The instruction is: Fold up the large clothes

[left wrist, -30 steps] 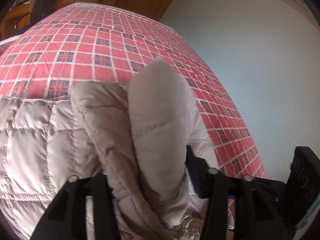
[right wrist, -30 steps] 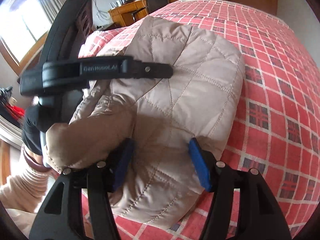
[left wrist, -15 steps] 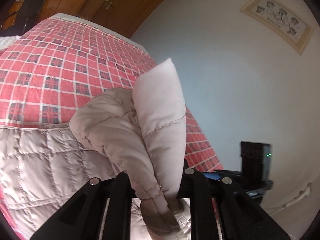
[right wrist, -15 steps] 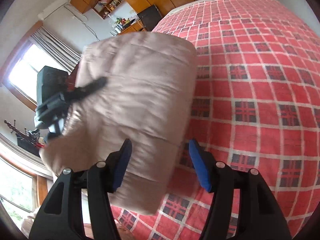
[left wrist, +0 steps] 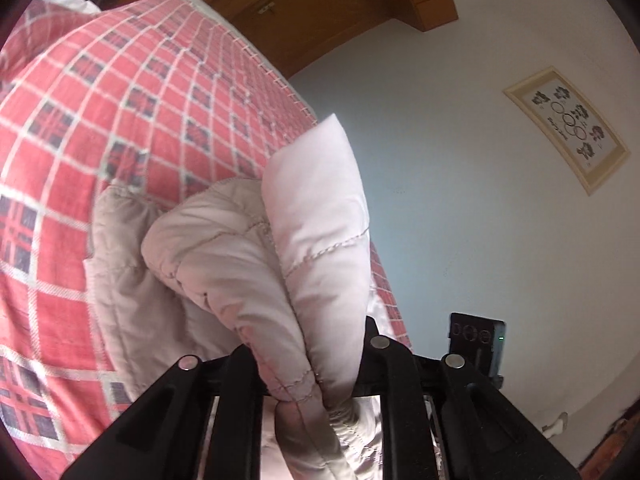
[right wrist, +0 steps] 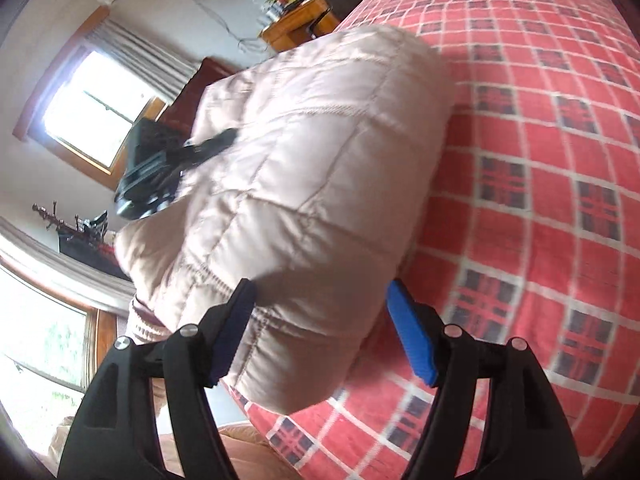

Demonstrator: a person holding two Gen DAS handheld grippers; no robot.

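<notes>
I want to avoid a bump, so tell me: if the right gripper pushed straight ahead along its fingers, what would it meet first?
The right gripper stands open, and the beige quilted jacket fills the view just ahead between its fingers, so it would likely meet that first. The red plaid bedspread lies beyond; depth is hard to judge.

You've got daylight from the blown-out wood-framed windows (right wrist: pixel 90 108) w/ glare; right wrist view motion-blurred, left sharper; heavy fisheye bend, dark vignette at edges.

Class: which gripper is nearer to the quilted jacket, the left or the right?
Left. The left gripper is clamped on a bunched fold of the jacket. The right gripper is open, with the jacket's near edge between its fingers, seemingly unpinched.
</notes>
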